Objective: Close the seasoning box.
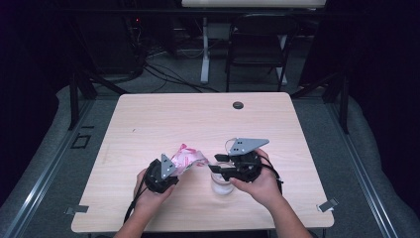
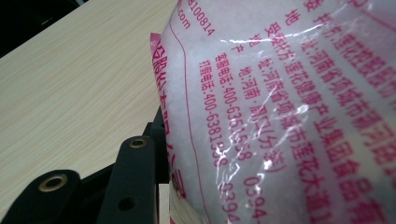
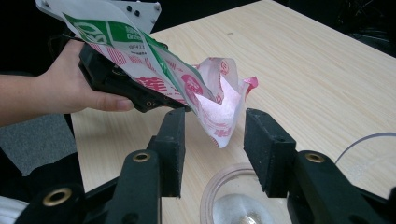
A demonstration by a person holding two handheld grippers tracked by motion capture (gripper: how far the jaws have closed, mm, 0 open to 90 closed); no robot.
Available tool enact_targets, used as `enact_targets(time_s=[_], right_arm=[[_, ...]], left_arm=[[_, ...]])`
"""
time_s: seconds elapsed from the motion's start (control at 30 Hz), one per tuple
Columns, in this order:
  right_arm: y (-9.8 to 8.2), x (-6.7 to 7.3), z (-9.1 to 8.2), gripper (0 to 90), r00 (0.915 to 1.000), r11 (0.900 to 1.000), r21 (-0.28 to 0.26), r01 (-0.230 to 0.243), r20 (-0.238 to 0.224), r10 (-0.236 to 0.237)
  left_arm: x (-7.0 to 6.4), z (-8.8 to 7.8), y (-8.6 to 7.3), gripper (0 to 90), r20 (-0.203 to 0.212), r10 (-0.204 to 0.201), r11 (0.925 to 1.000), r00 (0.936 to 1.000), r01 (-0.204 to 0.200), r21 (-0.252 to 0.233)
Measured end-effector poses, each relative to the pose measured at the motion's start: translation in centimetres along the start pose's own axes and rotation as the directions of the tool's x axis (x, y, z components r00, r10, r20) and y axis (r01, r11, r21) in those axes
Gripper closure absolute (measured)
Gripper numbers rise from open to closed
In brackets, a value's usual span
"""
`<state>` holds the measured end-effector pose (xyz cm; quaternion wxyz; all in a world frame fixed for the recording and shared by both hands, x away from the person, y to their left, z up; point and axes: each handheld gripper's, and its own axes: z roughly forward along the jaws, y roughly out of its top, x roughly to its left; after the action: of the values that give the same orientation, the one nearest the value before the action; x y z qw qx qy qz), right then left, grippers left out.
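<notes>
So my left gripper (image 1: 171,167) is clamped on the pink-and-white bag (image 1: 188,157), holding it up off the table (image 1: 148,124) and tilted so the torn mouth points down toward the right. In the left gripper view the bag's printed plastic sits right against the jaw, white powder showing through. My right gripper (image 3: 212,140) has its jaws apart, nothing pinched between them; the open corner of the bag hangs just above and between the two pads without touching either as far as I can tell. Directly below that gripper there's a clear glass jar (image 3: 238,205) standing on the table near the front edge, mouth up, just under the bag's opening
</notes>
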<state>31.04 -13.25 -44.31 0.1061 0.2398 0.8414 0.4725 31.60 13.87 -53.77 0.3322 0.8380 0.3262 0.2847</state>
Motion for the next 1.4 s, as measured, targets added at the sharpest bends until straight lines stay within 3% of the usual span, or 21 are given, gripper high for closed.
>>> enact_targets(time_s=[0.37, 0.83, 1.13, 1.4], right_arm=[[-0.3, 0.2, -0.4, 52.5, 0.9995, 1.0, -0.016, 0.02, 0.026, -0.02], [-0.1, 0.2, -0.9, 52.6, 0.9988, 0.999, -0.024, 0.04, 0.029, -0.039], [0.1, 0.6, -0.9, 52.5, 0.9979, 0.998, -0.027, 0.058, 0.032, -0.057], [0.3, 0.8, -0.9, 52.4, 0.9966, 0.996, -0.031, 0.078, 0.031, -0.077]], left_arm=[[-0.2, 0.3, 0.8, 60.2, 0.009, 0.022, 0.9998, 0.9997, -0.022, -0.003], [-0.4, 0.4, 1.9, 60.2, -0.024, 0.085, 0.9963, 0.9961, -0.084, 0.016], [-0.7, 0.6, 2.3, 60.2, -0.044, 0.148, 0.9886, 0.9879, -0.147, 0.033], [-1.2, 0.9, 2.8, 60.2, -0.05, 0.178, 0.9837, 0.9828, -0.176, 0.038]])
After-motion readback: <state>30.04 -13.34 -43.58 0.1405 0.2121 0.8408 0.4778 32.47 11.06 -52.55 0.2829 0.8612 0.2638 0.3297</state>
